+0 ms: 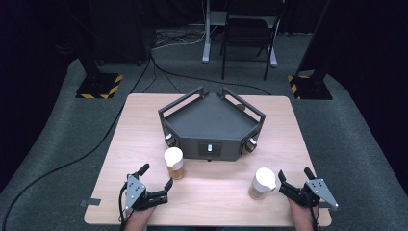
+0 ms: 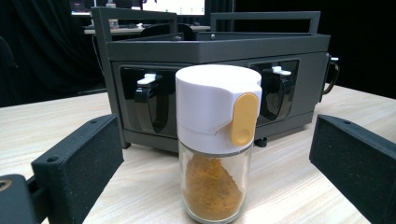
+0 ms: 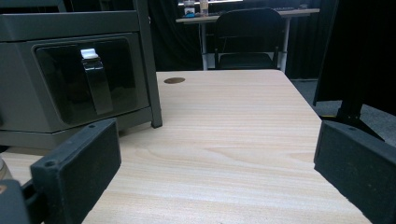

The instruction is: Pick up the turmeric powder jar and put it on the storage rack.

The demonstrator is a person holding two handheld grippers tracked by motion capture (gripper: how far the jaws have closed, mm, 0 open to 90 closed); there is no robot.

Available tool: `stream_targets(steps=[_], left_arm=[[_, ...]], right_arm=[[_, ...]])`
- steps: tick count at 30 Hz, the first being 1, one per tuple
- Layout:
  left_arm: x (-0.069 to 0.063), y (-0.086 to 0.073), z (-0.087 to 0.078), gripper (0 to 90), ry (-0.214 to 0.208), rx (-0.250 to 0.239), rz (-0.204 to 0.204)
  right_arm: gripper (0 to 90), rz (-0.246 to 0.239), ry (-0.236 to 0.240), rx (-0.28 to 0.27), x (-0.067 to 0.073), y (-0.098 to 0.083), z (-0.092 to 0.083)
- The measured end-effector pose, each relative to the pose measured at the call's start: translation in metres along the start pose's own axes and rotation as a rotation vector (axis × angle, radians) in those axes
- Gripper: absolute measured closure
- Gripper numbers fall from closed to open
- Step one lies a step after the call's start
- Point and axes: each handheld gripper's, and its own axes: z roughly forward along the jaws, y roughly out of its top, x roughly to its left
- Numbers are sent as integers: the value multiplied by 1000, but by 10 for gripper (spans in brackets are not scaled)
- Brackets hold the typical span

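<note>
Your left gripper (image 1: 155, 176) and right gripper (image 1: 294, 175) are black, each with two thick foam-like jaws, a grey three-cornered plate and a black cable.

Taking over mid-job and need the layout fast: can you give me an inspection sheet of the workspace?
Surface: wooden table, bare around the jars.
Job's things: two white-capped spice jars, upright. Left jar holds orange powder, right jar a paler fill. Dark rack stands behind them.
Clutter: nothing seen.
Grippers: left gripper open, aimed at the left jar, not touching. Right gripper open beside the right jar, apart from it.
Cables: black cable crosses the floor at left; more lie behind the table.
Surroundings: grey carpet, chair behind, striped stand bases at both far corners.
</note>
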Motion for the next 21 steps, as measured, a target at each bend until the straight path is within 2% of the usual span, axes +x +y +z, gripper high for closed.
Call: stream_targets(steps=[16,21], left_arm=[[-3,1,10,24,9,13,-1],[-3,1,16,24,11,21,-16]], right_arm=[[0,3,6,-1,-1,0,0],[0,0,14,-4,-2,-1,0]])
